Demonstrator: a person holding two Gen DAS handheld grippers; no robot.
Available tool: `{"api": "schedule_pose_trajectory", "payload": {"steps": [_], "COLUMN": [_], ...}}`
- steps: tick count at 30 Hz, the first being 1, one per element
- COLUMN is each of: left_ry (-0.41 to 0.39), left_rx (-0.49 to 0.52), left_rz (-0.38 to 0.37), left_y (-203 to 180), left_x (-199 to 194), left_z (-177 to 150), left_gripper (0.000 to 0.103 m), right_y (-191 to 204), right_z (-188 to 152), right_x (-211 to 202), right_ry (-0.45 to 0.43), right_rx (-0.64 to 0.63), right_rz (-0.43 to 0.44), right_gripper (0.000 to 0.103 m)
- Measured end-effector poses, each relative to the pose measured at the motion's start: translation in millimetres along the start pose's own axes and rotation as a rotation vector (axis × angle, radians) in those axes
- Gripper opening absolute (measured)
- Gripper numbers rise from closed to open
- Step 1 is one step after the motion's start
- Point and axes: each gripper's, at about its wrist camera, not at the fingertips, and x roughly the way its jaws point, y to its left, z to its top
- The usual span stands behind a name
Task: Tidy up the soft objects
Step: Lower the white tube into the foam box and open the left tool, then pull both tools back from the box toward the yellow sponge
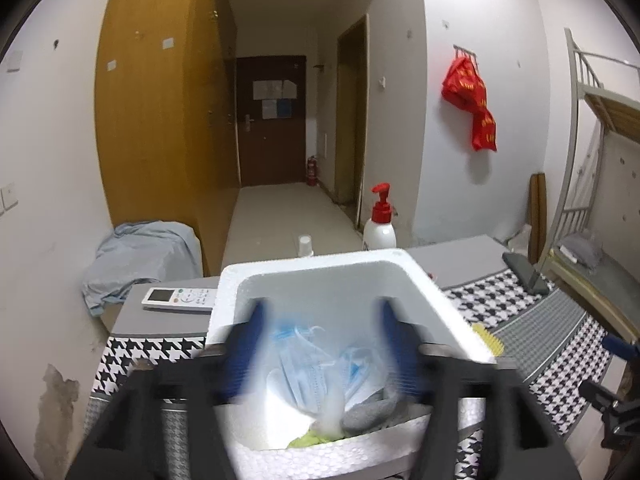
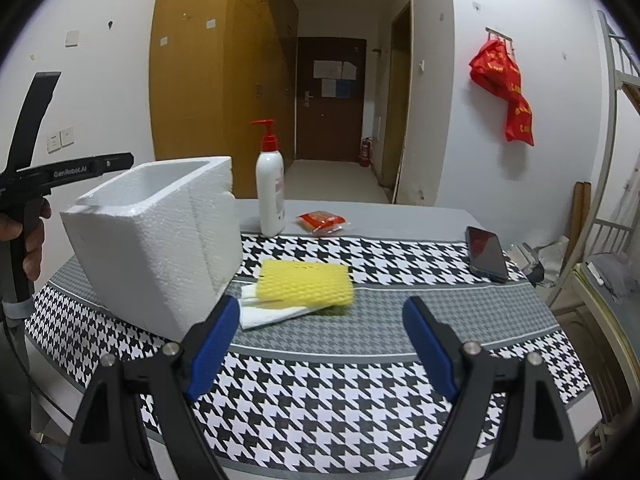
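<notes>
While our left gripper (image 1: 320,344) hangs over the foam box (image 1: 432,280), its blurred blue fingers (image 1: 244,348) stand wide, clear of the face masks (image 1: 308,376) lying inside with a grey cloth (image 1: 372,408) and a green scrap (image 1: 308,440). Our right gripper (image 2: 320,344) is spread wide too, holding nothing, low over the checked desk (image 2: 360,392). Ahead of it the yellow sponge (image 2: 306,282) rests on a white tissue (image 2: 264,314), just beside the box. A pump bottle (image 2: 270,192), a red packet (image 2: 322,222) and a phone (image 2: 486,254) stand farther back.
</notes>
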Motion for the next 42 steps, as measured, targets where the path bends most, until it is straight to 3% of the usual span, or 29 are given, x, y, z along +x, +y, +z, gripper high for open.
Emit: {"api": "schedule_pose_trajectory", "payload": {"steps": [2,7,10,42], "left_ry": [-0.039,-0.076,-0.095,-0.11], "left_rx": [-0.003,0.032,0.054,0.111], "left_rz": [0.007,0.015,0.003,-0.151], "left_y": [-1.6,-16.7,-26.2,-96.4], "left_x": [-9.0,-30.4,-45.5,-110.2], "left_z": [-1.0,-5.8,-9.6,-47.6], "left_gripper": [0.102,0.102,0.102,0.102], "right_y": [-2.6,-6.2,-8.2,-34.7], "right_z": [-0.7,-4.0,-4.6,-22.3], "right_x": [-1.3,-8.0,-14.2,-95.5], "right_ry": [0.001,-0.006,-0.017,-0.137], "right_rx": [0.009,0.021,0.039,0.083], "right_rz": [-0.001,0.002,0.009,0.009], "right_gripper": [0.087,0.088,0.098,0.098]}}
